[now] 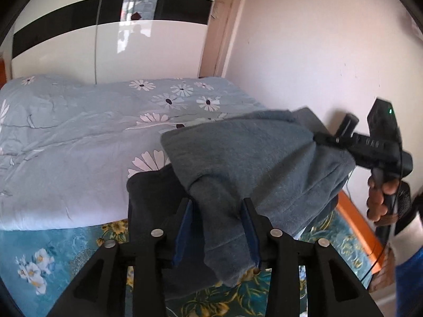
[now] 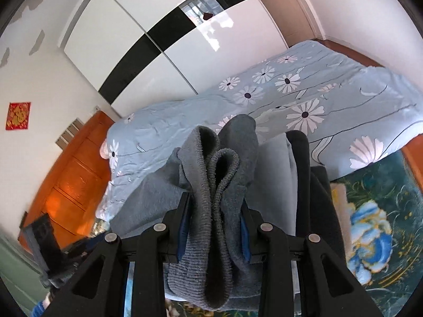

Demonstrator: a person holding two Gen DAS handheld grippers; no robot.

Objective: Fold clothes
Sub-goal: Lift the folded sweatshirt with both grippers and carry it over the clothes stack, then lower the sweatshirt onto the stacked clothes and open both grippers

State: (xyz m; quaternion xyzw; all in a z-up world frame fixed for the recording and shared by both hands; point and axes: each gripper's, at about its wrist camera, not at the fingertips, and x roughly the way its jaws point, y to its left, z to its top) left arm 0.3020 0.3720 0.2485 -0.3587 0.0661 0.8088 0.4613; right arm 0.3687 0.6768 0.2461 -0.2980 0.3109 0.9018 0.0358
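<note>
Grey-blue sweater (image 1: pixel 246 155), bunched and ribbed at its hem, hangs pinched by both grippers' fingers (image 1: pixel 247 219) above the bed (image 1: pixel 66 137).

Garment (image 1: pixel 238 158): held above bed (image 1: pixel 53 251), between left gripper (image 1: pixel 219 206) and right gripper (image 2: pixel 215 206). Quilt (image 1: pixel 79 145): on bed, behind garment. Wardrobe (image 1: pixel 145 52): behind quilt.

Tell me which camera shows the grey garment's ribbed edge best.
The right wrist view: the ribbed edge bunches between the right gripper, close and sharp. The left wrist view shows only the garment's smooth cloth, clamped in the left gripper.
</note>
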